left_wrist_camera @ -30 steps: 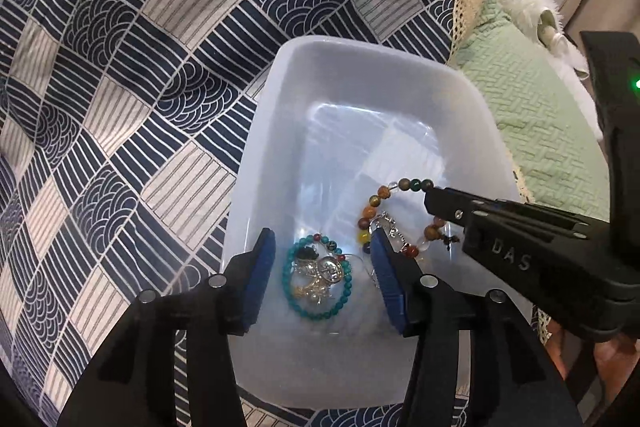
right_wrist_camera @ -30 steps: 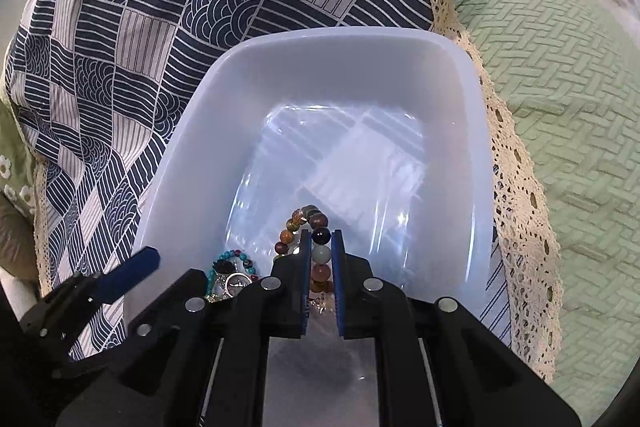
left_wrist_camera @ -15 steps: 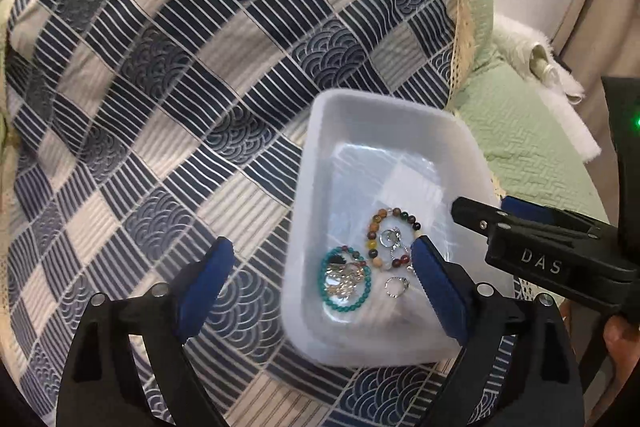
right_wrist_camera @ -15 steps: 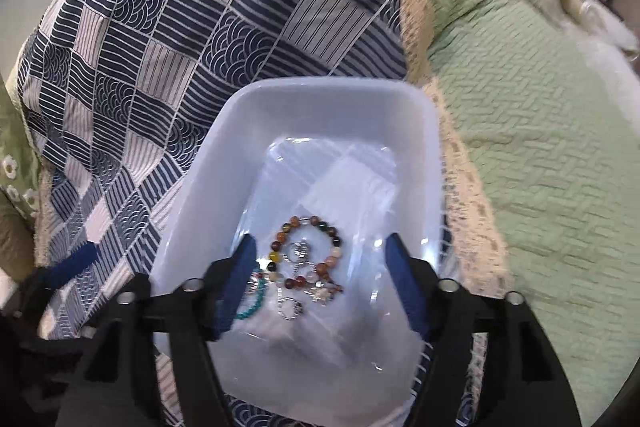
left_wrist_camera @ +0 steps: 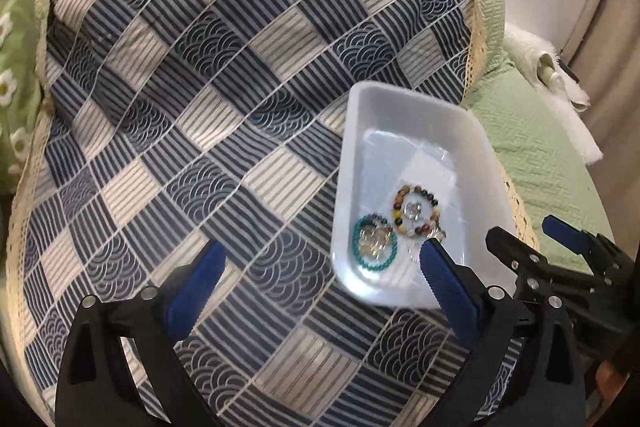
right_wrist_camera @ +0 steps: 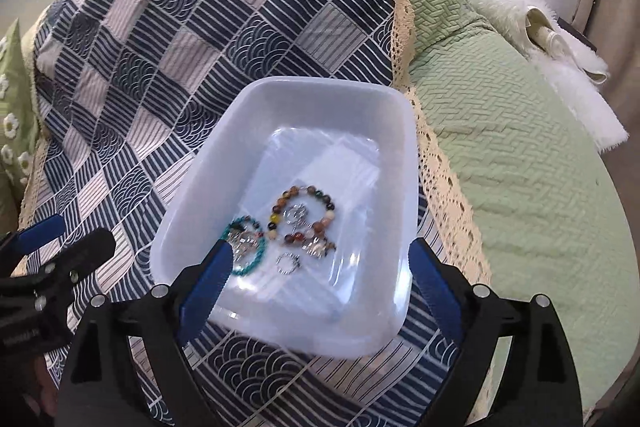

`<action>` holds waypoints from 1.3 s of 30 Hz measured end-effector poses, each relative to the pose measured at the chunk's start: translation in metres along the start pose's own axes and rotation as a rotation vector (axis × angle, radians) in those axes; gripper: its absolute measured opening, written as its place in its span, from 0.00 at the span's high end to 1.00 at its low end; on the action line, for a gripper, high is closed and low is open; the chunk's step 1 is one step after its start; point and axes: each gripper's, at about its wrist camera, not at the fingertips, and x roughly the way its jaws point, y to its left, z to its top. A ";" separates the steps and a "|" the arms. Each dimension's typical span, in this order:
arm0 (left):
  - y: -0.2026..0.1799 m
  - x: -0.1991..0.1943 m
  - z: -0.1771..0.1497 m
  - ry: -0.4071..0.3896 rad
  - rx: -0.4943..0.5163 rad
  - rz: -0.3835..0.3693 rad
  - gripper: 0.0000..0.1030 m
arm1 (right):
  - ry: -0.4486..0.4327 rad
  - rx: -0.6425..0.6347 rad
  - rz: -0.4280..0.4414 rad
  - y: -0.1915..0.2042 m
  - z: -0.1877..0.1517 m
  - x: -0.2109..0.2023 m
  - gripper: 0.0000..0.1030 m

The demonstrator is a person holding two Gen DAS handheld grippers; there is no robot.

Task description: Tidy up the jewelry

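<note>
A white plastic tray (left_wrist_camera: 404,99) (right_wrist_camera: 320,85) sits on the blue patterned cloth. In it lie a brown bead bracelet (left_wrist_camera: 416,206) (right_wrist_camera: 304,215), a turquoise bead bracelet (left_wrist_camera: 374,247) (right_wrist_camera: 246,247) with silver charms, and a small silver ring (right_wrist_camera: 288,263). My left gripper (left_wrist_camera: 320,259) is open and empty, raised above the cloth to the left of the tray. My right gripper (right_wrist_camera: 320,263) is open and empty, raised over the tray's near edge; it also shows in the left wrist view (left_wrist_camera: 532,239).
The blue patterned cloth (left_wrist_camera: 224,75) (right_wrist_camera: 168,39) with a lace edge covers a green quilted surface (right_wrist_camera: 520,155). A white fluffy item (right_wrist_camera: 560,67) lies at the far right. A green floral fabric (left_wrist_camera: 12,39) is at the far left.
My right gripper opened and let go of the brown bead bracelet, which now lies in the tray. Both grippers opened wide and pulled back up and away from the tray.
</note>
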 end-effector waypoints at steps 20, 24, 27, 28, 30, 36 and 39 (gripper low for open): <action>0.008 0.001 -0.025 -0.001 0.069 0.105 0.09 | -0.004 -0.018 0.040 0.016 -0.033 -0.006 0.15; 0.010 0.000 -0.024 -0.008 0.069 0.142 0.09 | -0.001 -0.018 0.043 0.018 -0.032 -0.004 0.15; 0.013 0.001 -0.024 -0.005 0.054 0.158 0.09 | -0.002 -0.025 0.039 0.019 -0.032 -0.004 0.15; 0.014 0.001 -0.024 -0.005 0.051 0.160 0.09 | -0.001 -0.027 0.039 0.019 -0.032 -0.004 0.15; 0.016 0.000 -0.023 -0.010 0.045 0.167 0.09 | 0.002 -0.027 0.039 0.019 -0.032 -0.003 0.15; 0.019 0.005 -0.023 0.010 0.034 0.214 0.09 | 0.007 -0.027 0.041 0.021 -0.034 -0.003 0.15; 0.018 0.007 -0.024 0.020 0.036 0.204 0.09 | 0.009 -0.024 0.046 0.021 -0.034 -0.003 0.15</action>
